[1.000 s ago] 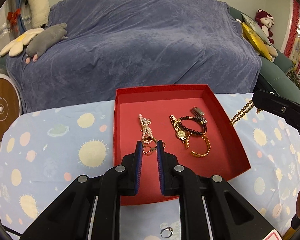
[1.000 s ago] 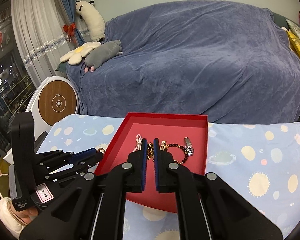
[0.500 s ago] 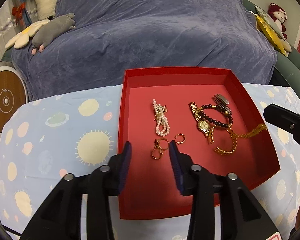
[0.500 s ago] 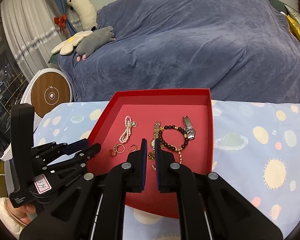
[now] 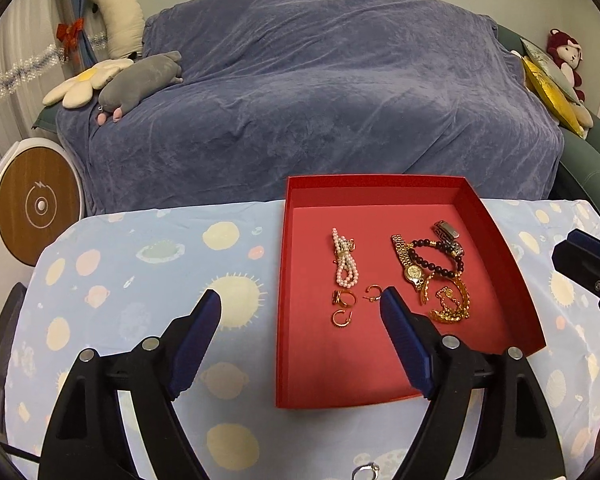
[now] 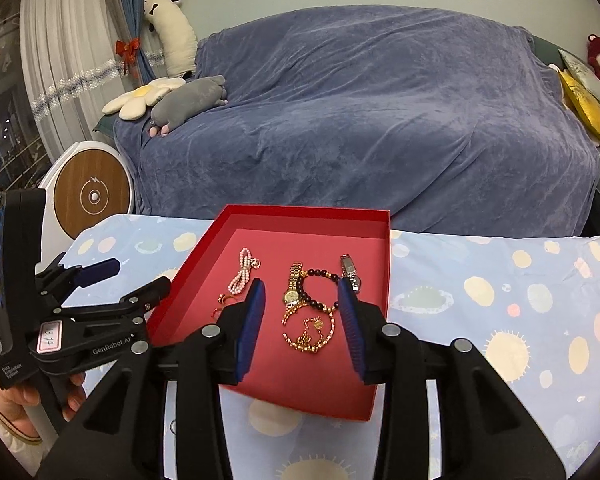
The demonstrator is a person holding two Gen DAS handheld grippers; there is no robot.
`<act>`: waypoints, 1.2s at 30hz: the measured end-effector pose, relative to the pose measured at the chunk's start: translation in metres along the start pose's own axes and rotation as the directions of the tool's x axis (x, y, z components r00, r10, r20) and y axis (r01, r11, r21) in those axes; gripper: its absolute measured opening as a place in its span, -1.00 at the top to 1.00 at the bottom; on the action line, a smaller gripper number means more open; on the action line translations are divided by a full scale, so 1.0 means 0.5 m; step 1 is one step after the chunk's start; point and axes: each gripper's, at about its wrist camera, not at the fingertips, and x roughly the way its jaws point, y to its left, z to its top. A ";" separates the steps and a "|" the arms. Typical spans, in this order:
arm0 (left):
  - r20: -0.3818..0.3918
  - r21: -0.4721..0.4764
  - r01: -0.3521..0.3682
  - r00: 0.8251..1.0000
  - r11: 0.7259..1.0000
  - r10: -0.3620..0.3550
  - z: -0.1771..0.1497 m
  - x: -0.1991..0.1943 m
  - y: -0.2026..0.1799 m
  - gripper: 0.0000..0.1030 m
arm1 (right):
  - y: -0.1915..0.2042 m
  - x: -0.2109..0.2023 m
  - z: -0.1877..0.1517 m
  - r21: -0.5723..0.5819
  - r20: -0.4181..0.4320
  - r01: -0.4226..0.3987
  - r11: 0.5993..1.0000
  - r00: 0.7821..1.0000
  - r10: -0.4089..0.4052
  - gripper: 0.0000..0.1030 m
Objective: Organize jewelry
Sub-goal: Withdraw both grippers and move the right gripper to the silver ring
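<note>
- The red tray (image 5: 500, 248) sits on the counter (image 5: 140, 264), which is covered by a light blue cloth printed with suns and planets; a sofa under a blue-grey throw (image 5: 320, 100) stands behind it.
- Left gripper (image 5: 300, 304): its jaws are opening and stand wide apart with nothing between the pads. One blue pad hangs over the cloth left of the tray, the other over the tray floor just beside a small gold hoop earring (image 5: 374, 292).
- Right gripper (image 6: 300, 296): its jaws are opening and partly apart, clamped on nothing. They hover over the near half of the tray, and a gold chain necklace (image 6: 310, 334) lies loose on the tray floor in the gap between them.
- Inside the tray, toward the left in the left wrist view, lies a pearl bracelet (image 5: 346, 262). Below it are a gold ring (image 5: 344, 298) and a second gold hoop (image 5: 341, 318).
- On the right side of the tray, a gold wristwatch (image 5: 406, 258), a dark bead bracelet (image 5: 436, 258) and a silver watch (image 5: 448, 234) overlap one another, with the gold chain heaped just in front of them.
- A silver ring (image 5: 366, 470) lies on the cloth outside the tray, at the bottom edge of the left wrist view.
- A person's hand (image 6: 16, 404) holds the left gripper's handle.
</note>
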 end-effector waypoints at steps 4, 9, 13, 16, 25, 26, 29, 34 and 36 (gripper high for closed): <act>-0.007 -0.015 -0.011 1.000 1.000 0.011 -0.026 -0.036 0.014 -0.59 | 0.001 -0.033 -0.032 0.012 -0.019 -0.016 1.000 1.000 0.017 0.30; -0.032 -0.030 -0.024 0.999 0.999 0.023 -0.073 -0.069 0.023 -0.60 | 0.012 -0.062 -0.084 0.022 -0.054 -0.030 0.999 0.998 0.031 0.30; -0.056 -0.058 -0.024 0.998 0.998 0.021 -0.111 -0.080 0.031 -0.60 | 0.025 -0.074 -0.126 0.033 -0.077 -0.032 0.999 0.996 0.034 0.29; -0.075 -0.068 -0.023 0.997 0.997 0.018 -0.135 -0.082 0.032 -0.60 | 0.032 -0.076 -0.152 0.035 -0.094 -0.024 0.999 0.995 0.027 0.30; -0.123 -0.083 -0.035 0.992 0.996 0.024 -0.206 -0.064 0.028 -0.60 | 0.072 -0.058 -0.212 0.017 -0.143 -0.052 0.998 0.988 0.054 0.30; -0.129 -0.079 -0.038 0.991 0.996 0.028 -0.212 -0.060 0.028 -0.60 | 0.077 -0.053 -0.217 0.013 -0.151 -0.058 0.998 0.987 0.059 0.30; -0.134 -0.066 -0.045 0.990 0.997 0.036 -0.224 -0.053 0.027 -0.60 | 0.100 -0.036 -0.237 -0.019 -0.181 -0.073 0.997 0.981 0.068 0.30; -0.127 -0.064 -0.061 0.990 0.996 0.053 -0.235 -0.056 0.042 -0.60 | 0.144 -0.001 -0.254 -0.060 -0.220 -0.104 0.993 0.972 0.089 0.30; -0.128 -0.063 -0.063 0.990 0.996 0.054 -0.240 -0.058 0.052 -0.60 | 0.161 0.011 -0.255 -0.077 -0.226 -0.118 0.990 0.969 0.098 0.30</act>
